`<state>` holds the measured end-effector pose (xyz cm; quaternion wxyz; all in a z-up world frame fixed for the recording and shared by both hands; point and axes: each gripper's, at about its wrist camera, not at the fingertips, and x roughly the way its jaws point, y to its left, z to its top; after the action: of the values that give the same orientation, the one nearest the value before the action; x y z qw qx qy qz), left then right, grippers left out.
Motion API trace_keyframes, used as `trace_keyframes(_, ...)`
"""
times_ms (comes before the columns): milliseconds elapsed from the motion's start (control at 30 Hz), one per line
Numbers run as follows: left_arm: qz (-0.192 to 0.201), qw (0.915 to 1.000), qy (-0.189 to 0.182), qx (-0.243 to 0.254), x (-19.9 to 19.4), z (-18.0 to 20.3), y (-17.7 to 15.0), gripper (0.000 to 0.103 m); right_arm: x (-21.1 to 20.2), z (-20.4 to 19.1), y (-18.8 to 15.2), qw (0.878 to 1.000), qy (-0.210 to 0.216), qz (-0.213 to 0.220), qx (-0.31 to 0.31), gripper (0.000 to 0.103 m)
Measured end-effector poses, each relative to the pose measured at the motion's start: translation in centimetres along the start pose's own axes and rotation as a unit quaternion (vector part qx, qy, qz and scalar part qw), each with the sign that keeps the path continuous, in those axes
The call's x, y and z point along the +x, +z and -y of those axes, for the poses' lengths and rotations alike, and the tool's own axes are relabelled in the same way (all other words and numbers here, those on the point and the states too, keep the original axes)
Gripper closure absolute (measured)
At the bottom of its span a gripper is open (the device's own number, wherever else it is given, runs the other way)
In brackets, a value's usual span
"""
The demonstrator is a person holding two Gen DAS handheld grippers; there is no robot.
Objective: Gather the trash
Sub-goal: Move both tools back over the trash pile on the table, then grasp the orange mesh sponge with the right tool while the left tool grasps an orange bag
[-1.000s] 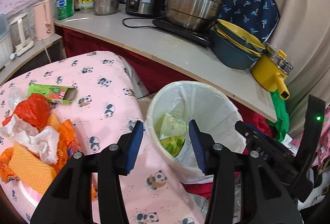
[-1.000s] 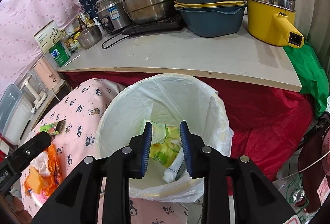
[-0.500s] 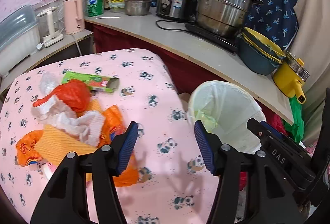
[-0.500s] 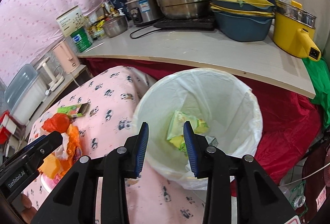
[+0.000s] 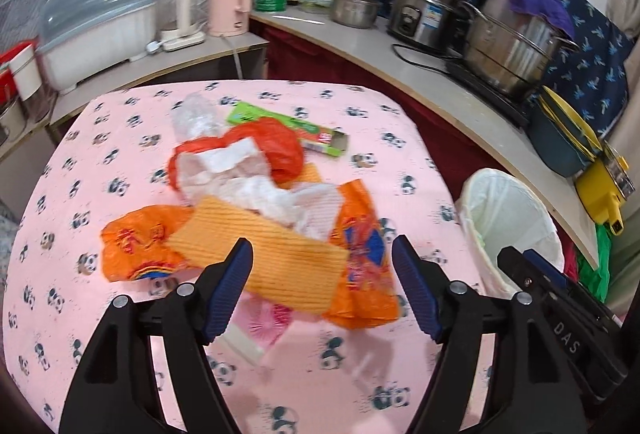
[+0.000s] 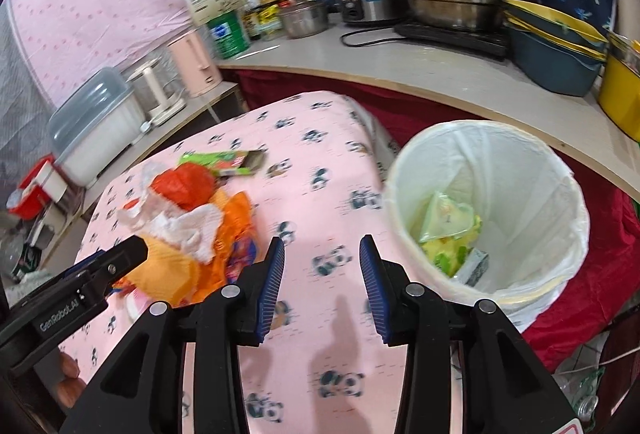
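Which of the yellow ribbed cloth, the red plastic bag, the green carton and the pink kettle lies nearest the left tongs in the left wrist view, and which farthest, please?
1. Yellow ribbed cloth, directly between the open left tongs.
2. Red plastic bag, behind it, mid-table.
3. Green carton, just beyond the bag, toward the table's far edge.
4. Pink kettle, off the table, on the back shelf.

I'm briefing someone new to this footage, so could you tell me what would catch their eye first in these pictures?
The heap of bright orange wrappers and crumpled white tissue in the middle of the pink panda tablecloth, just ahead of the open left gripper. Next, the white-lined trash bin beside the table, to the right of the open right gripper, already holding green packets.
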<state>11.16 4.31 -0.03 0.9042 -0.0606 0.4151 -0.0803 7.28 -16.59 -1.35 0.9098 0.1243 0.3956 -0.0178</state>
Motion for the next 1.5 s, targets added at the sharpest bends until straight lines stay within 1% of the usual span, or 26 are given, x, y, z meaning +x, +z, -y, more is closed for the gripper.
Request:
trace_keyframes(133,0.002,0.9997,0.018,-0.017,-0.4,-2.9,-0.4,0.034,0.4,-2.7,-0.7,1.0,0.015,-0.011,-0.022,0.062)
trace_keyframes(233,-0.002,0.9991,0.031,-0.029,-0.6,-5.2,-0.7,0.033,0.6,-4.5,-1.3,0.999,0.026,-0.017,-0.037,0.057)
trace_keyframes(333,-0.008,0.9981,0.034,-0.051,-0.7,-7.4,-0.9,0.029,1.0,-6.1,-1.9,0.998,0.04,-0.026,-0.046,0.055)
trace_keyframes(467,-0.008,0.9961,0.05,-0.072,-0.9,-10.1,-1.1,0.021,1.8,-7.8,-2.6,0.996,0.052,-0.041,-0.054,0.054)
trace_keyframes(567,-0.011,0.9945,0.056,-0.088,-0.8,-11.7,-1.3,0.018,2.5,-8.7,-3.0,0.995,0.06,-0.048,-0.059,0.052)
trace_keyframes(667,-0.02,0.9933,0.056,-0.099,-0.4,-13.1,-1.6,0.015,3.1,-9.6,-3.1,0.995,0.063,-0.054,-0.063,0.052)
trace_keyframes(800,-0.036,0.9921,0.05,-0.11,0.7,-14.4,-2.0,0.015,4.1,-10.1,-3.1,0.994,0.065,-0.062,-0.061,0.052)
trace_keyframes(1133,-0.058,0.9871,0.019,-0.148,3.6,-17.1,-1.7,0.015,6.8,-10.5,-2.1,0.993,0.072,-0.077,-0.048,0.05)
trace_keyframes(1233,-0.064,0.9858,0.011,-0.155,4.4,-17.7,-1.7,0.018,7.8,-10.6,-2.0,0.993,0.078,-0.082,-0.044,0.05)
trace_keyframes(1300,-0.069,0.985,0.004,-0.158,4.8,-18.0,-1.7,0.026,8.4,-10.6,-1.9,0.992,0.079,-0.088,-0.041,0.05)
trace_keyframes(1333,-0.073,0.9847,-0.001,-0.158,5.0,-18.0,-1.7,0.033,8.7,-10.7,-1.9,0.992,0.082,-0.092,-0.039,0.049)
trace_keyframes(1367,-0.076,0.9847,-0.004,-0.157,5.1,-18.0,-1.7,0.038,8.9,-10.8,-1.9,0.991,0.084,-0.093,-0.039,0.049)
trace_keyframes(1400,-0.077,0.985,-0.004,-0.154,5.2,-17.9,-1.7,0.039,9.0,-10.9,-1.9,0.991,0.086,-0.095,-0.041,0.05)
trace_keyframes(1433,-0.075,0.9858,-0.004,-0.15,5.2,-17.7,-1.6,0.041,9.0,-11.2,-2.0,0.99,0.089,-0.095,-0.045,0.052)
trace_keyframes(1500,-0.068,0.9881,0.005,-0.138,5.0,-17.3,-1.5,0.051,8.9,-11.6,-2.1,0.99,0.095,-0.094,-0.054,0.068)
